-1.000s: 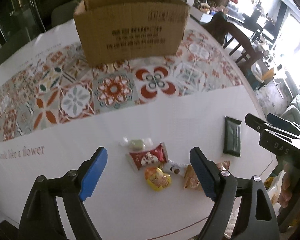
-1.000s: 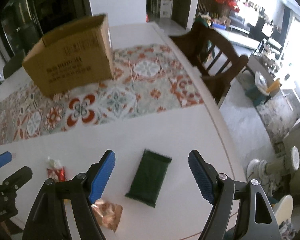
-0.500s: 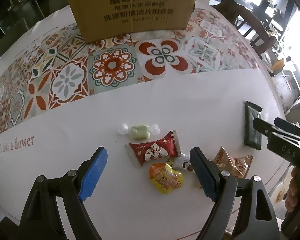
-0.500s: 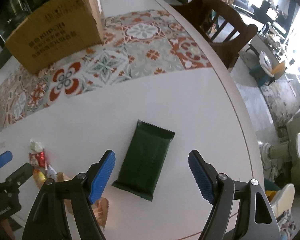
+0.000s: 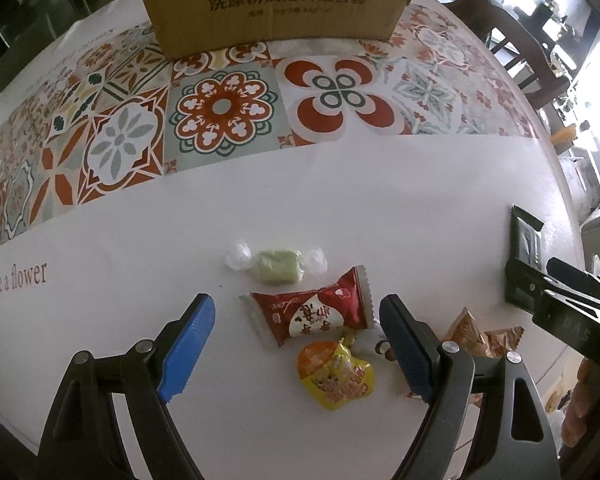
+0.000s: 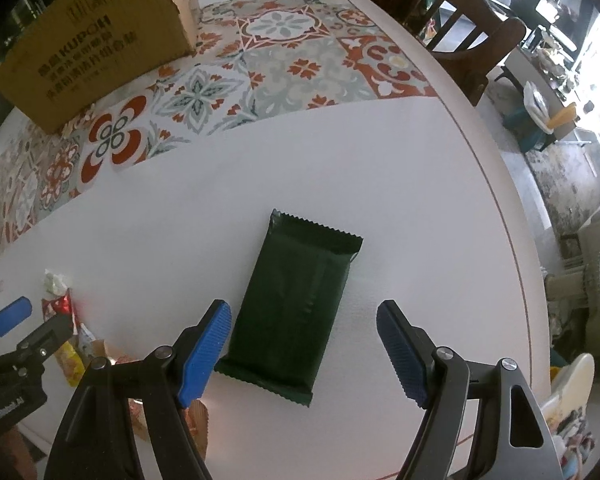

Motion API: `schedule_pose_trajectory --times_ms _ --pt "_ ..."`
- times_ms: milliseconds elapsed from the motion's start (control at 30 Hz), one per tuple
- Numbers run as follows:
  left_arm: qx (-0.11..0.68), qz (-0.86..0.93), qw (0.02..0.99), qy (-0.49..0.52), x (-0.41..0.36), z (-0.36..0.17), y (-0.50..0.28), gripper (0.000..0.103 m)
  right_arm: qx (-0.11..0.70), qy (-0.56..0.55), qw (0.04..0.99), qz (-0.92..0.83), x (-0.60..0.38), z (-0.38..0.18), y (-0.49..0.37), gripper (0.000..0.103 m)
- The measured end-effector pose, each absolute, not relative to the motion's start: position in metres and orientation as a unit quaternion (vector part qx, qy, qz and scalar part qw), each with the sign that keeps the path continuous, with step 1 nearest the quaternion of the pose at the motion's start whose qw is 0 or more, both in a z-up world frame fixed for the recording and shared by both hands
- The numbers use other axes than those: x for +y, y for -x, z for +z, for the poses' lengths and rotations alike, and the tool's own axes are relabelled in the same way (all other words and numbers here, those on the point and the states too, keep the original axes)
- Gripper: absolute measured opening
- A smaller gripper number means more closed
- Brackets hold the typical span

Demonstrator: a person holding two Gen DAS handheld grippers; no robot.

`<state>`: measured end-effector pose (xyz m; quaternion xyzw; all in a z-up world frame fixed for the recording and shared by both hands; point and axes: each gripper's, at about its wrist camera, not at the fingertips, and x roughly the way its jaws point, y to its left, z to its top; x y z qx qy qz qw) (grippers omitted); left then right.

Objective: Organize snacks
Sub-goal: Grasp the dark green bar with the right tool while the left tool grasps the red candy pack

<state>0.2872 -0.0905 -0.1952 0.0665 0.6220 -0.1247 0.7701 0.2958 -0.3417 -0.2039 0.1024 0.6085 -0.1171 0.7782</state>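
Hovering | left gripper (image 5: 296,346) fingers spread over red candy (image 5: 314,312) | right gripper (image 6: 304,350) fingers spread over green packet (image 6: 300,300)

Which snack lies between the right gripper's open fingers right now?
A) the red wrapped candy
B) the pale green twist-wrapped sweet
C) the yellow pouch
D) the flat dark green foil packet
D: in the right wrist view the flat dark green foil packet lies on the white table between the blue fingers of the right gripper, untouched; the other snacks sit off to the left by the left gripper.
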Motion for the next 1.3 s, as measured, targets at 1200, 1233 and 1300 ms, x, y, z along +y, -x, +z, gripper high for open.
schedule_pose_trajectory --times_ms 1200,1233,1300 --pt "0.597 -0.138 0.789 -0.038 -0.076 -0.175 -0.279 0.046 0.555 -0.056 0.829 -0.048 -0.305 -0.166 -0.304 0.049" --pt "0.59 -0.141 0.794 -0.036 -0.075 -0.169 -0.279 0.046 0.551 -0.056 0.832 -0.043 -0.303 -0.162 -0.305 0.049" --pt "0.581 -0.141 0.801 -0.036 -0.073 -0.16 -0.279 0.046 0.543 -0.055 0.837 -0.035 -0.3 -0.156 -0.306 0.049"
